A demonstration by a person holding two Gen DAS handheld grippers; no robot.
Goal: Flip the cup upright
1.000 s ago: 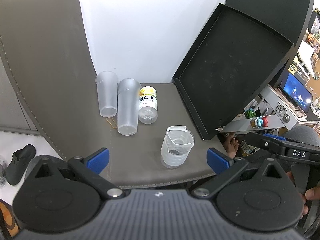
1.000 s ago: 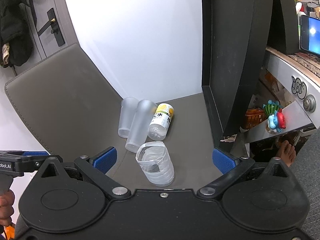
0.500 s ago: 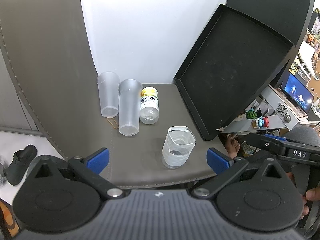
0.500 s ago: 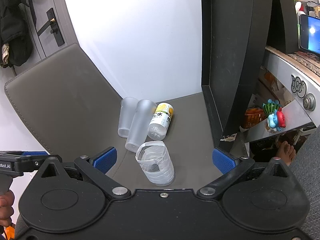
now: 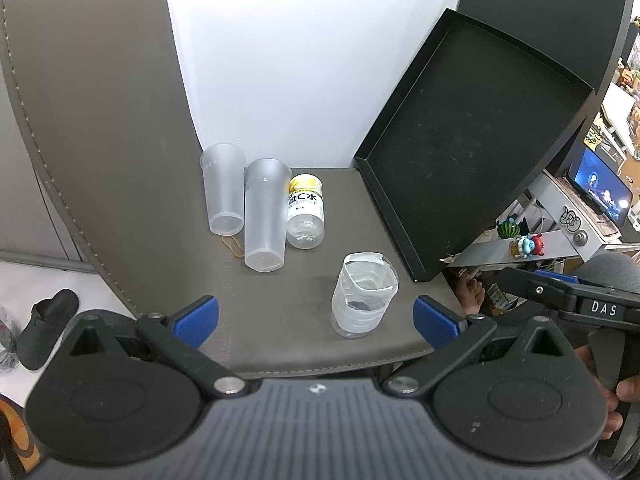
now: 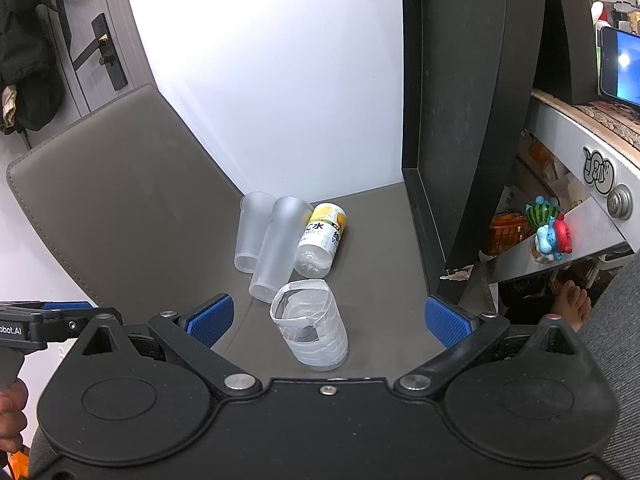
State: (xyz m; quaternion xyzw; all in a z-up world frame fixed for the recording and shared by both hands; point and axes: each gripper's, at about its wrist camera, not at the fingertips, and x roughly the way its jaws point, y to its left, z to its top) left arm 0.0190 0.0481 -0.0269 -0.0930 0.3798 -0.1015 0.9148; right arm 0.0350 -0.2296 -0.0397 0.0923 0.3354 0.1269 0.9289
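A cut clear plastic cup (image 5: pixel 364 296) stands upright, mouth up, near the front edge of a grey chair seat (image 5: pixel 280 304); it also shows in the right wrist view (image 6: pixel 310 326). Two frosted tumblers lie on their sides further back, a tall one (image 5: pixel 265 214) (image 6: pixel 278 248) and a shorter one (image 5: pixel 224 188) (image 6: pixel 251 236). My left gripper (image 5: pixel 316 320) is open and empty, just short of the seat's front edge. My right gripper (image 6: pixel 328 316) is open and empty, with the cut cup between its blue pads.
A small bottle with a yellow label (image 5: pixel 305 210) (image 6: pixel 322 238) lies beside the tumblers. A black tray (image 5: pixel 468 140) (image 6: pixel 448 120) leans upright at the seat's right side. The chair back (image 5: pixel 92 100) rises on the left. A rubber band (image 5: pixel 234 246) lies by the tumblers.
Both grippers have barely moved; the left view has drifted very slightly. The cups and the bottle stay where they were.
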